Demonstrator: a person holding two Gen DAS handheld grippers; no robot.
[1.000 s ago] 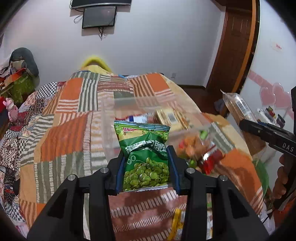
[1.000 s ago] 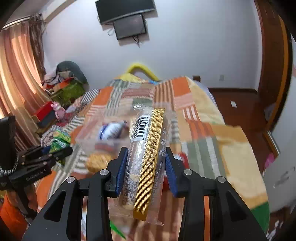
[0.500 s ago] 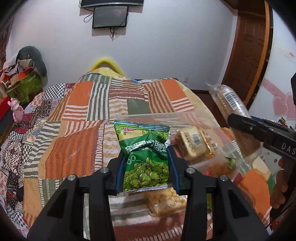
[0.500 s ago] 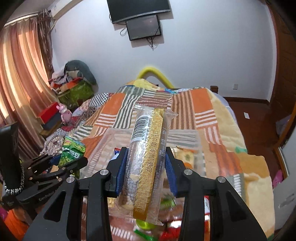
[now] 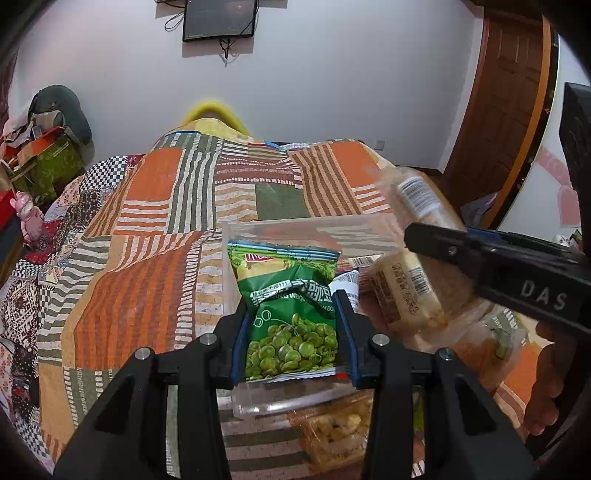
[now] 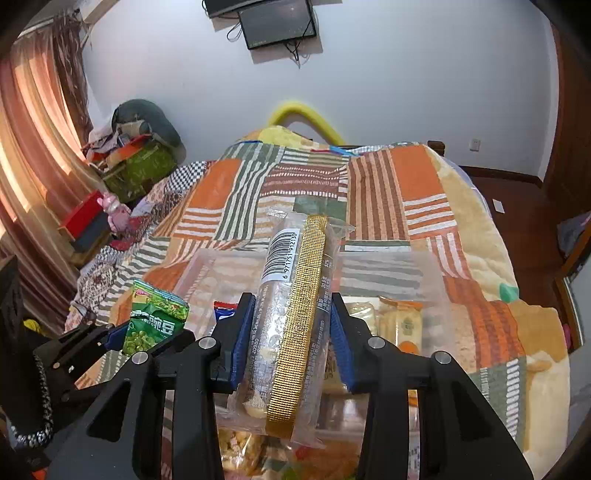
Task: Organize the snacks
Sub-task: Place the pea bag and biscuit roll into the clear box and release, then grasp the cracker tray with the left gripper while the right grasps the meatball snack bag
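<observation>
Presently, item one: left gripper, jaws clamped on the pea packet, a green pouch held upright by its lower half, its long axis running up and away from the jaws. Item two: right gripper, jaws clamped on the wrapped roll, a clear sleeve with a gold seam and a barcode, long axis likewise pointing up and away. Item three, nearest on the bed and below both grippers: loose snack bags, among them a clear puffed-snack bag. Item four, just beyond and beneath both held snacks: the clear plastic bin, resting on the patchwork blanket, already holding a cracker packet on its right side and other small packs. In the left wrist view the pea packet hangs over the bin's left part; in the right wrist view the roll hangs over its middle, with the right gripper standing to the right of the left one. Governing relation: the bin lies ahead of and under both sets of jaws, so each snack appears placed for lowering in, the roll's length seemingly best laid along the bin's long side. Farthest: a wall screen and a wooden door.
</observation>
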